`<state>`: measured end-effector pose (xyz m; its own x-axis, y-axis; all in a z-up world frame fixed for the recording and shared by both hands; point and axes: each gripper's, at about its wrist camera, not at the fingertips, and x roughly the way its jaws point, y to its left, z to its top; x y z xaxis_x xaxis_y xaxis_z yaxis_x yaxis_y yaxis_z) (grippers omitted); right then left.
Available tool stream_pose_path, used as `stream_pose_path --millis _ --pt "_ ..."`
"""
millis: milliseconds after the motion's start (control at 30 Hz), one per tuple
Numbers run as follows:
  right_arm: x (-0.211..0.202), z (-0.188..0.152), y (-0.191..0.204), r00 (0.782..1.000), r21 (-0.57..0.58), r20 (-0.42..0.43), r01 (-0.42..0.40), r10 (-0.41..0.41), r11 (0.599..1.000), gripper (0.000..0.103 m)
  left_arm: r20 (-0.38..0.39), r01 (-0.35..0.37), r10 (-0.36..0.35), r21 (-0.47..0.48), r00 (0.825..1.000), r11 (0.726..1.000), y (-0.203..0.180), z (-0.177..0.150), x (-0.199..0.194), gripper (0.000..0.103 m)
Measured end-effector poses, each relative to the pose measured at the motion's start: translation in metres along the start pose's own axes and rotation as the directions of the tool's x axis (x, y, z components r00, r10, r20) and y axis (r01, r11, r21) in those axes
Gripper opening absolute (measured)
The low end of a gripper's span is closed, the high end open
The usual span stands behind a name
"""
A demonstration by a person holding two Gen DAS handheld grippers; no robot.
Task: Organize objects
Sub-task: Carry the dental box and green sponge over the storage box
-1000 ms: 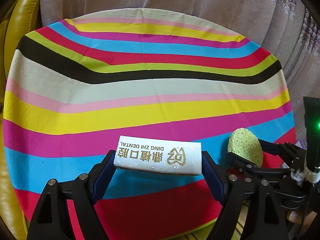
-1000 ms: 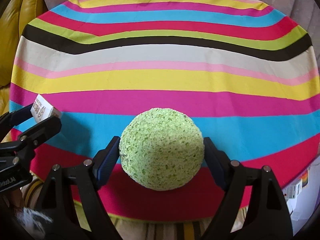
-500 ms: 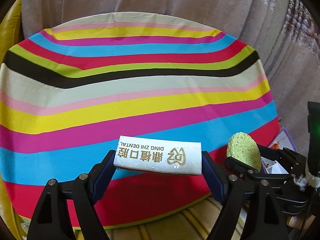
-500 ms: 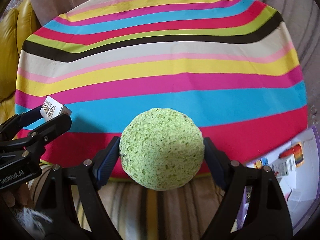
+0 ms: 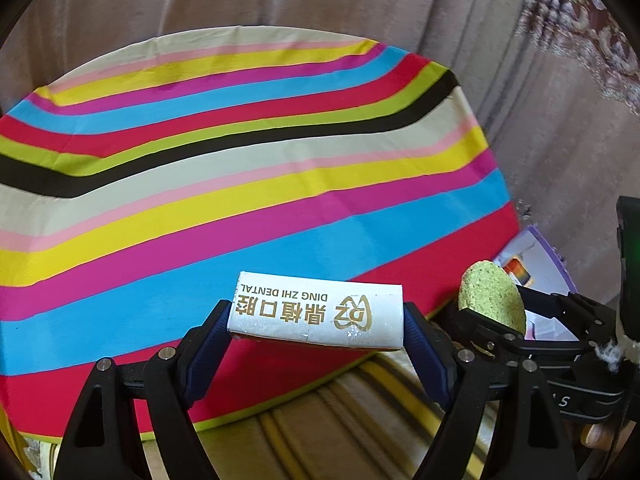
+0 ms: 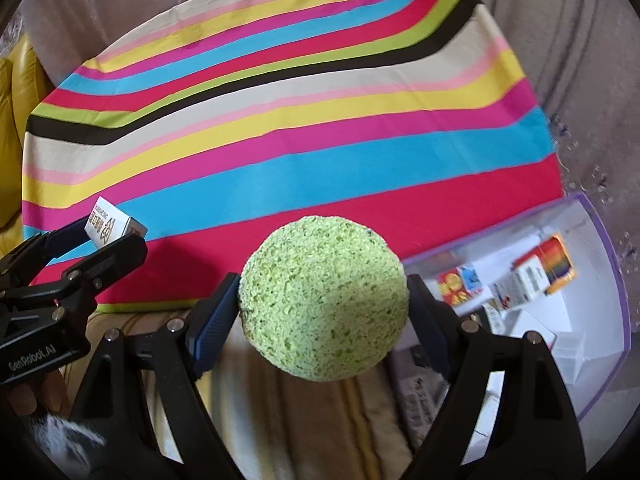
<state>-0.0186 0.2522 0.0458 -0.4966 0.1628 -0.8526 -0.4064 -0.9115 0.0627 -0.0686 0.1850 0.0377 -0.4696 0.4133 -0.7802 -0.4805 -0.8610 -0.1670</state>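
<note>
My left gripper is shut on a white toothpaste box with gold "DING ZHI DENTAL" print, held crosswise above the near edge of the striped round table. My right gripper is shut on a round green sponge, held past the table's near edge. The sponge shows edge-on in the left wrist view, to the right of the box. The box and left gripper show at the left of the right wrist view.
A clear bin with a purple rim sits low to the right of the table and holds several small boxes; its corner shows in the left wrist view. Striped beige fabric lies below. A yellow seat stands at left. Curtains hang behind.
Both grippers have drawn back from the table and swung right, still holding box and sponge. The table has slid left and away, and the bin has come into view.
</note>
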Motion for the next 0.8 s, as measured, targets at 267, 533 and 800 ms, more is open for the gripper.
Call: stream_pose_path --millis 267,533,800 --pt "-0.021 -0.018 -0.051 0.999 0.092 0.013 0.042 -0.044 0.995 0.083 -0.021 0.065 -0.064 0.078 0.998 0.995 -0.049 0.001 0.007 0.083" --pt "-0.038 -0.035 -0.11 0.993 0.174 -0.006 0.118 -0.118 0.978 0.083 -0.058 0.126 -0.118 0.179 0.991 0.976 -0.106 0.0 0.018 0.083" --pt "-0.045 -0.059 -0.16 0.985 0.26 -0.029 0.174 -0.172 0.95 0.083 -0.116 0.18 -0.152 0.291 0.982 0.94 -0.168 -0.005 0.036 0.083"
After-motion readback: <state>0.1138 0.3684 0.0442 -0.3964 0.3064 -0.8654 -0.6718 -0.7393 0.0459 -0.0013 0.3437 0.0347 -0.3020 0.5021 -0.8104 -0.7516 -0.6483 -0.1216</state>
